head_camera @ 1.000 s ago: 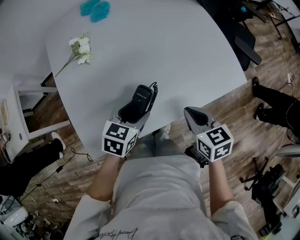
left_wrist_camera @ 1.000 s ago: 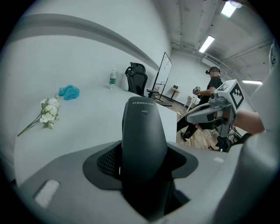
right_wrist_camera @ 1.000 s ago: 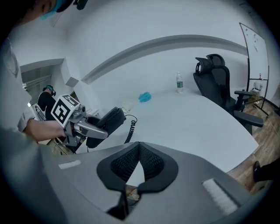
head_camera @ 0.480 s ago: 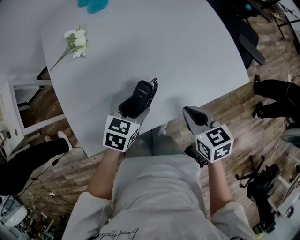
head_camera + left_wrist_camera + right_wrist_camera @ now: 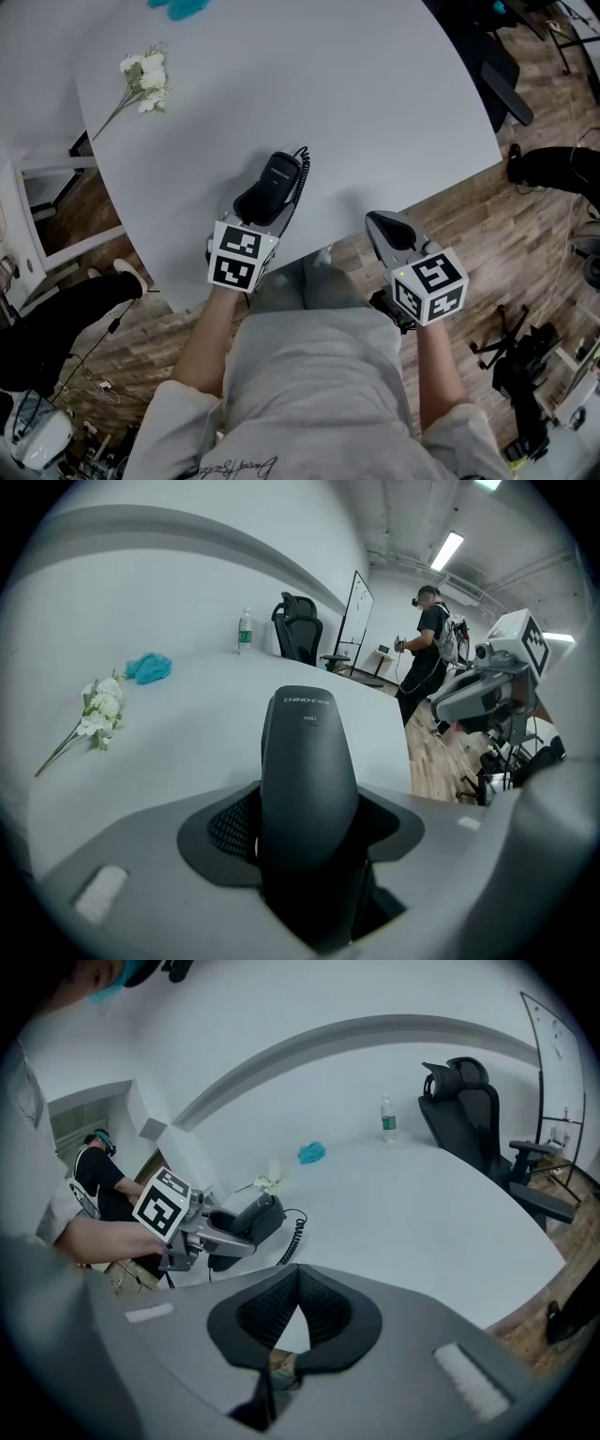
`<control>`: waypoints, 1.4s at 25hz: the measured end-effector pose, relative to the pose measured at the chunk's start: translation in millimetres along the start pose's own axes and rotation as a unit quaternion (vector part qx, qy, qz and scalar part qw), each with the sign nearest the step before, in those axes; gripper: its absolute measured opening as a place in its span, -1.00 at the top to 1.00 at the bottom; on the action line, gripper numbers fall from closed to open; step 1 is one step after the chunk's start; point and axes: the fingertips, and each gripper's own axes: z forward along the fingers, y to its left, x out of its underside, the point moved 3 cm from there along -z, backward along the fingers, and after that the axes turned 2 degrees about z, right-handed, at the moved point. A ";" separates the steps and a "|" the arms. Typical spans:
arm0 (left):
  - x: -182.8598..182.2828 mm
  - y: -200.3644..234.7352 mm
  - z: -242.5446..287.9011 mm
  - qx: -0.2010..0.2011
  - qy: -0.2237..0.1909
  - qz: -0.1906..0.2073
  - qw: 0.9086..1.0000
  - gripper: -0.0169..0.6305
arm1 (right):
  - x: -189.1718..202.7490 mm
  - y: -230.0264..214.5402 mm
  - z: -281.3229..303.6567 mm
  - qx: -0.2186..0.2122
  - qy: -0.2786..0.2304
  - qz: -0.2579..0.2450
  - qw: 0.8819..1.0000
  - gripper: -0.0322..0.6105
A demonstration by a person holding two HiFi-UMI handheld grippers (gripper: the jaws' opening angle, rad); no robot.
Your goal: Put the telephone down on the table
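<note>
Telephone handset [image 5: 272, 185] sits clamped in my left fingers [image 5: 122, 855], angled down toward the desk [image 5: 375, 112] for set-down, while my right fingers [image 5: 403, 1344] hang closed, empty.

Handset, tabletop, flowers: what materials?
Telephone: dark matte moulded plastic, by its soft sheen. Table: smooth pale top, likely laminate; even, seamless surface. Flowers: white, possibly fabric; too small to tell.

telephone [image 5: 274, 183] matte black; table [image 5: 394, 103] plain pale grey-white; flowers [image 5: 145, 80] white, green stems; cloth [image 5: 178, 7] turquoise; floor [image 5: 506, 244] brown wood planks; left gripper [image 5: 255, 208], right gripper [image 5: 380, 223] grey, black-and-white square-marker cubes
</note>
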 end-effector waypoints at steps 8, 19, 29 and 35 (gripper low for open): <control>9.0 11.3 8.7 -0.015 0.005 -0.002 1.000 0.03 | 4.1 -2.0 2.5 0.002 0.002 0.008 1.000 0.88; 23.5 23.2 19.7 -0.031 0.011 -0.010 0.999 0.03 | 6.3 -3.4 6.0 0.004 0.006 0.016 1.000 0.88; 35.3 28.0 23.1 -0.044 0.014 -0.018 0.999 0.03 | 12.2 -1.6 4.3 0.003 0.009 0.020 1.000 0.88; 37.6 29.3 25.6 -0.045 0.018 -0.019 0.999 0.03 | 14.7 -1.1 4.9 0.003 0.011 0.021 1.000 0.88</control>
